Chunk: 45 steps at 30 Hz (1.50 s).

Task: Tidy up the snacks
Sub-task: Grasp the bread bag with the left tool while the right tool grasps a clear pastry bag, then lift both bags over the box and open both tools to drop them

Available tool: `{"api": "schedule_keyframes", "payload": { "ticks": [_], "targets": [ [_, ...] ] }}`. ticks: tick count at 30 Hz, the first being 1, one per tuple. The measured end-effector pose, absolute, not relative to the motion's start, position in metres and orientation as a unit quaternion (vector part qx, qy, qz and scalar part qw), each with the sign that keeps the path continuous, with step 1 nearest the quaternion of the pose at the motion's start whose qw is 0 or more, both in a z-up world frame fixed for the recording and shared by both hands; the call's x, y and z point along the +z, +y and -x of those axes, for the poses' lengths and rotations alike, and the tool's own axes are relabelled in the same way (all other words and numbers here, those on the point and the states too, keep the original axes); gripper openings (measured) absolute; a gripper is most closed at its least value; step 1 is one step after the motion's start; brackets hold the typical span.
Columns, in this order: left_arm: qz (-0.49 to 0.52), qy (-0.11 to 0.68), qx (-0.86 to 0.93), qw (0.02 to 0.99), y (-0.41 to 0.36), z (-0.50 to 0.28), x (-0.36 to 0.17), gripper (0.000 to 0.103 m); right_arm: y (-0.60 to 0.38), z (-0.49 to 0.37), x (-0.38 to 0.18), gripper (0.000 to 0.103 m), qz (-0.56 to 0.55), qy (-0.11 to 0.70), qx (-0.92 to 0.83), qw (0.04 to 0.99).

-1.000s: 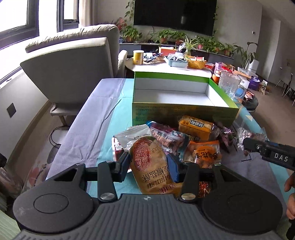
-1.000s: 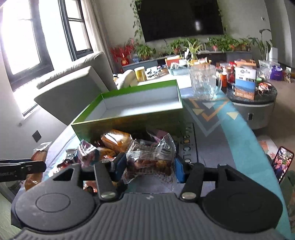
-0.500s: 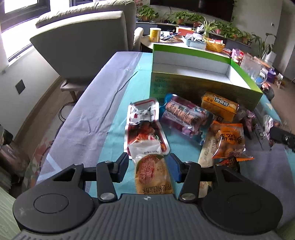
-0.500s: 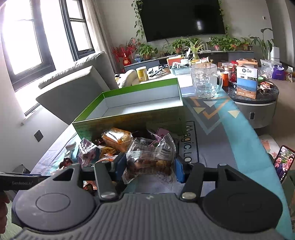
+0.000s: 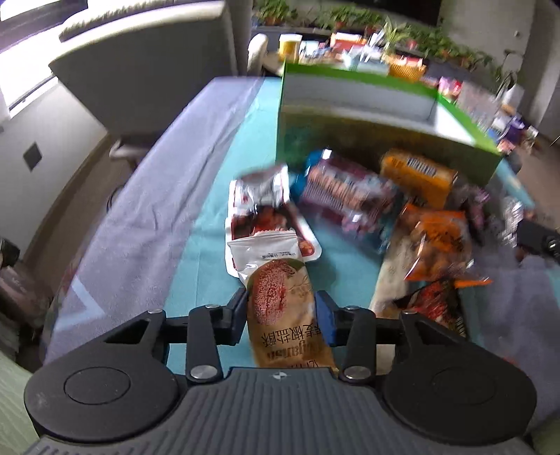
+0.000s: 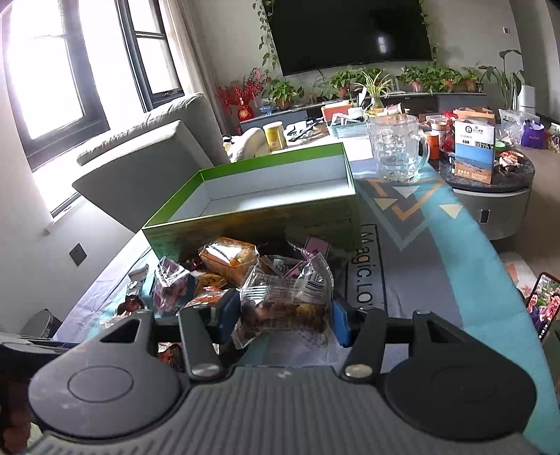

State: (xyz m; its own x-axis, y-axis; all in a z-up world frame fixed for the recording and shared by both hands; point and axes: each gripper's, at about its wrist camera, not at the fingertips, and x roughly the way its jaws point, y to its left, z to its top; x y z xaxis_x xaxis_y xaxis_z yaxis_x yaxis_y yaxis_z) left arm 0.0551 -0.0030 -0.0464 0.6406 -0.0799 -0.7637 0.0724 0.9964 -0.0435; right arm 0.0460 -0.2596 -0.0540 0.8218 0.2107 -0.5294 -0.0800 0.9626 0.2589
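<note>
The left gripper [image 5: 281, 311] is seen with its jaws having just been closing; its pads are pressed against a tan biscuit packet [image 5: 283, 308] lying on the teal cloth [image 5: 206, 252]. The right gripper [image 6: 285, 315] is clamped on a clear wrapped snack packet [image 6: 285, 297]. The remaining snacks are heaped in front of the green box [image 6: 266, 199], which stands open behind them.

A home living room: wall-mounted television [image 6: 353, 33] at upper centre, potted plants [image 6: 430, 75] beneath it, grey sofa [image 6: 147, 154] at left by the windows [image 6: 52, 80].
</note>
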Motion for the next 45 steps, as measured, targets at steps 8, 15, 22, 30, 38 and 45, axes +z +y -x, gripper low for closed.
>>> {"api": "schedule_keyframes", "payload": {
  "ticks": [8, 15, 22, 30, 38, 45],
  "targets": [
    [-0.004, 0.345, -0.07, 0.936, -0.011, -0.057, -0.001, 0.039, -0.257, -0.049, -0.042, 0.054, -0.109, 0.263, 0.084, 0.955],
    [0.003, 0.31, -0.079, 0.947, -0.019, -0.078, 0.019, 0.039, -0.25, -0.062, -0.025, 0.054, -0.1, 0.237, 0.093, 0.962],
    [0.0, 0.271, -0.082, 0.959, -0.028, -0.104, 0.043, 0.039, -0.246, -0.087, -0.006, 0.054, -0.092, 0.204, 0.104, 0.969],
    [0.002, 0.247, -0.097, 0.964, -0.046, -0.14, 0.054, 0.039, -0.254, -0.107, 0.007, 0.054, -0.101, 0.181, 0.092, 0.974],
    [-0.009, 0.247, -0.111, 0.963, -0.066, -0.18, 0.04, 0.039, -0.258, -0.127, 0.003, 0.054, -0.107, 0.186, 0.087, 0.973],
    [-0.006, 0.28, -0.108, 0.954, -0.075, -0.215, 0.014, 0.039, -0.264, -0.144, -0.005, 0.054, -0.118, 0.2, 0.08, 0.969]
  ]
}}
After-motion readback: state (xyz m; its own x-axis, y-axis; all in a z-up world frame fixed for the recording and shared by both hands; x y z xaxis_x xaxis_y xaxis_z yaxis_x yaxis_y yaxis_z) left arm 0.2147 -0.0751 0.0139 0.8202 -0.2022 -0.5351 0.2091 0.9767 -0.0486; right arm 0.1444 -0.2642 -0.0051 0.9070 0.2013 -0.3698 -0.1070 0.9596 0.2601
